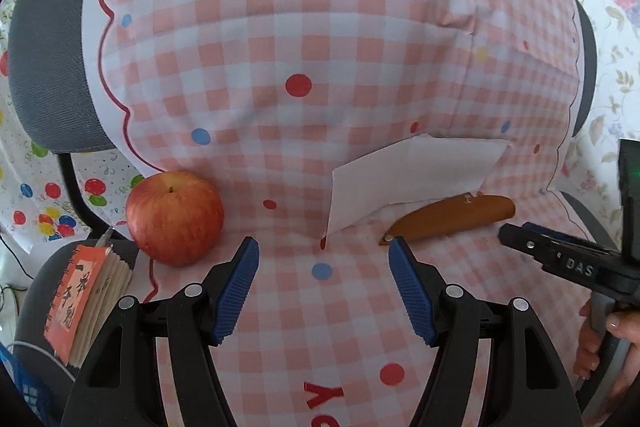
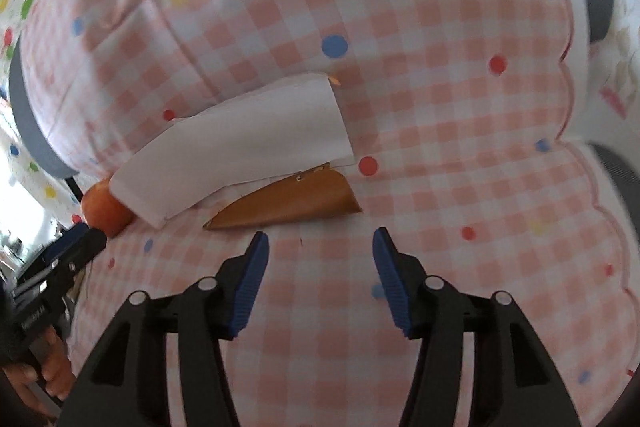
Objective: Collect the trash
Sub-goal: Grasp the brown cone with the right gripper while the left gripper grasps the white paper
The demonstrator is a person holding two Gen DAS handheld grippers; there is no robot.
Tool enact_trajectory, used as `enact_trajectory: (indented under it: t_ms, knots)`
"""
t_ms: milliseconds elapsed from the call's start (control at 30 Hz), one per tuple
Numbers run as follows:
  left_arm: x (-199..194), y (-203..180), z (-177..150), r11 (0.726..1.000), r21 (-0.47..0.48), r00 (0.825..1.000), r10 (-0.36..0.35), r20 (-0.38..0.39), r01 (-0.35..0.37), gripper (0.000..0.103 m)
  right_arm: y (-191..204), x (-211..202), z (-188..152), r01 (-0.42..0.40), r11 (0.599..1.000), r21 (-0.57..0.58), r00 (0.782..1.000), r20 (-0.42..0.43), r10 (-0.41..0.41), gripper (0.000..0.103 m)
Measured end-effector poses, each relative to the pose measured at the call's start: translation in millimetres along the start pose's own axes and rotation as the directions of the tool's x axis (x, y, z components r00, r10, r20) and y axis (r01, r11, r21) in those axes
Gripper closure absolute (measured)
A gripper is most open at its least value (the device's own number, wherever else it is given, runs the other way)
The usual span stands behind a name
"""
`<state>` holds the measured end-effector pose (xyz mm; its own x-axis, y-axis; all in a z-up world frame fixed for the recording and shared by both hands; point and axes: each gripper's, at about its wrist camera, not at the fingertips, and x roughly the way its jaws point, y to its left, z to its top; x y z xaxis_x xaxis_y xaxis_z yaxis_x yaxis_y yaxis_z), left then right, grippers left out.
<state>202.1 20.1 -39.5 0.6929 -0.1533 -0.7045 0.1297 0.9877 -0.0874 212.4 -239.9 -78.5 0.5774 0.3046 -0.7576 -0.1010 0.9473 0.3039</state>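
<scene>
A folded white paper lies on a chair draped in pink checked cloth, leaning against the backrest. A brown leather sheath lies just in front of it, partly under its edge. My left gripper is open and empty, hovering just short of the paper's lower corner. My right gripper is open and empty, just below the sheath and paper. The right gripper's tip also shows in the left wrist view.
A red apple sits on the seat at left; it also shows in the right wrist view. A small orange booklet with a pen lies at the seat's left edge. Grey chair back and arms frame the cloth.
</scene>
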Motion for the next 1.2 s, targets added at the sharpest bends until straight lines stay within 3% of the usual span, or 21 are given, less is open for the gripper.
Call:
enact_trajectory:
  t_ms: [67,167,233,467,667,800,933,1200]
  knots:
    - [2.9,0.8,0.3,1.000,-0.004,1.000,-0.002,-0.005,0.002,0.035,-7.1,13.2,2.8,-0.050,0.996,0.069,0.998,-0.029,0.052,0.046]
    - [7.5,2.3,0.7,1.000,-0.006,1.000,0.000,-0.012,0.000,0.035,-11.8,17.9,8.3,-0.092,0.987,0.134,0.996,-0.002,0.093,0.046]
    - [10.8,3.0,1.3,1.000,-0.008,1.000,-0.001,-0.016,0.000,0.035,-14.2,22.7,13.9,-0.123,0.975,0.184,0.992,0.016,0.122,0.056]
    - [13.3,1.4,4.8,1.000,0.004,1.000,0.011,-0.016,-0.011,0.035,-21.1,33.8,25.8,-0.173,0.935,0.311,0.985,0.064,0.161,0.069]
    - [8.7,5.0,6.9,1.000,0.009,1.000,0.012,-0.006,-0.012,0.035,-1.0,-23.2,27.5,-0.158,0.975,0.156,0.975,0.180,0.129,0.080]
    - [12.2,5.8,9.7,1.000,0.008,1.000,0.000,-0.005,0.001,0.035,8.4,-71.3,23.1,-0.067,0.997,0.026,0.965,0.256,0.059,0.081]
    - [25.4,3.0,16.6,0.999,0.042,1.000,-0.006,-0.009,0.006,0.037,13.9,-102.0,13.5,0.028,0.996,-0.088,0.960,0.280,-0.002,0.081]
    - [57.1,-2.2,35.6,0.995,0.093,0.999,-0.036,-0.038,0.039,0.059,-4.4,-142.5,-4.7,0.028,0.997,-0.071,0.953,0.302,-0.005,0.082]
